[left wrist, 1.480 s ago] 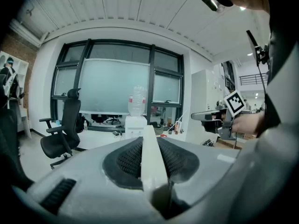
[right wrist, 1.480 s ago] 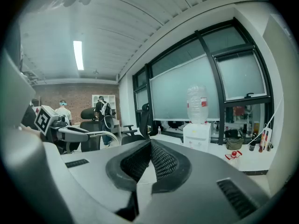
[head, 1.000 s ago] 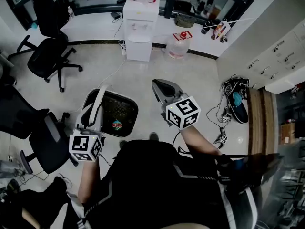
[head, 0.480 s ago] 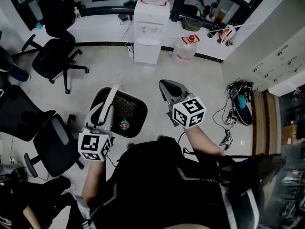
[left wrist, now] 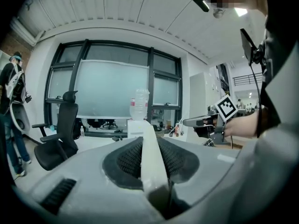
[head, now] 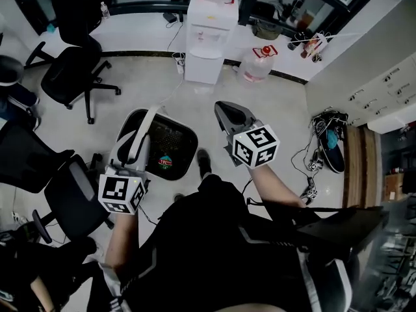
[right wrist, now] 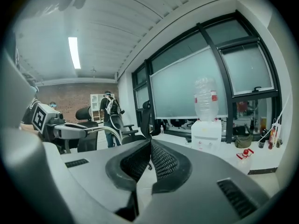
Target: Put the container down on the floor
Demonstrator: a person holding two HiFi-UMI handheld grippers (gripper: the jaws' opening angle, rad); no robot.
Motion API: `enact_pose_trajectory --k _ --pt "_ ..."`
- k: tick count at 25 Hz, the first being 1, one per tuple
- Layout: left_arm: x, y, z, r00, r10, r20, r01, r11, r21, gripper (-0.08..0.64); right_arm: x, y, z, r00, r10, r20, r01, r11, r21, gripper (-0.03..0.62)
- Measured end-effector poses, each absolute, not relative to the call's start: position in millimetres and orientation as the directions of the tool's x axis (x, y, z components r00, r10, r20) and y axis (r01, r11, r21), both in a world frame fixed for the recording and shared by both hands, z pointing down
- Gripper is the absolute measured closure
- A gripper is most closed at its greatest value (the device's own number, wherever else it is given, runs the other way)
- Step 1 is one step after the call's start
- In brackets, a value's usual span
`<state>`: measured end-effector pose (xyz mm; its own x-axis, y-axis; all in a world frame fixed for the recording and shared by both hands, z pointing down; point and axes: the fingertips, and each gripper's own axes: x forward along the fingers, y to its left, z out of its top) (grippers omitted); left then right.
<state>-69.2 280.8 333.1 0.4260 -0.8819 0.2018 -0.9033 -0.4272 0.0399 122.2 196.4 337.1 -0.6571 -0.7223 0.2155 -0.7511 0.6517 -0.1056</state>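
A: Where, the container (head: 181, 140)?
B: Low in front of the body, left of centre in the head view. Black, open on top, with a small red-and-green item (head: 166, 162) lying inside

A: Down on the floor (head: 195, 96) already?
B: Cannot tell from above. Hangs or sits just beside a dark shoe (head: 203, 162)

A: Held how?
B: By a white handle (left wrist: 150, 148) arching over the left rim. Clamped between the pads of the left gripper (head: 133, 142), and seen in the left gripper view as a pale strip running straight out ahead

A: And the right gripper (right wrist: 150, 143)?
B: Closed on nothing, pads meeting at the tips. Held to the right of the container, apart from it, above bare floor

A: Around all that?
B: Farther on, a white water dispenser (head: 207, 41) by the wall with a bottle on top, and a clear jug (head: 255, 65) with a red cap just to its right. Black office chairs (head: 68, 77) on the left, one near the windows, another close by the left arm. At the far right, a tangle of cables (head: 312, 158) and footwear beside white cabinets (head: 377, 86)
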Motion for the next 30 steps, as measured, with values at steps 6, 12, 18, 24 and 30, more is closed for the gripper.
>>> enact_pose_trajectory --k 6,12,18,24,30 --pt "-74.2 235.8 340.1 0.375 -0.901 0.218 -0.927 -0.371 0.06 0.463 116.3 139.8 342.4 -0.702 -0.677 0.221 -0.707 0.699 -0.105 0.584" --pt "-76.3 180.7 340.7 0.32 -0.921 0.224 -0.948 -0.311 0.075 0.463 119.4 74.5 340.3 -0.737 -0.637 0.227 -0.668 0.738 -0.095 0.584" --pt "-71.4 138.7 337.2 0.274 -0.937 0.217 -0.962 -0.265 0.068 0.463 127.9 31.8 344.5 -0.761 -0.605 0.236 -0.639 0.762 -0.108 0.584" --pt "-63.3 101.5 337.3 0.234 -0.943 0.235 -0.972 -0.225 0.067 0.463 141.8 -0.3 347.1 -0.781 -0.577 0.238 -0.613 0.782 -0.112 0.584" --pt "-52.5 72.8 336.6 0.228 -0.943 0.243 -0.974 -0.221 0.056 0.463 157.3 -28.6 356.3 -0.786 -0.568 0.245 -0.607 0.783 -0.133 0.584"
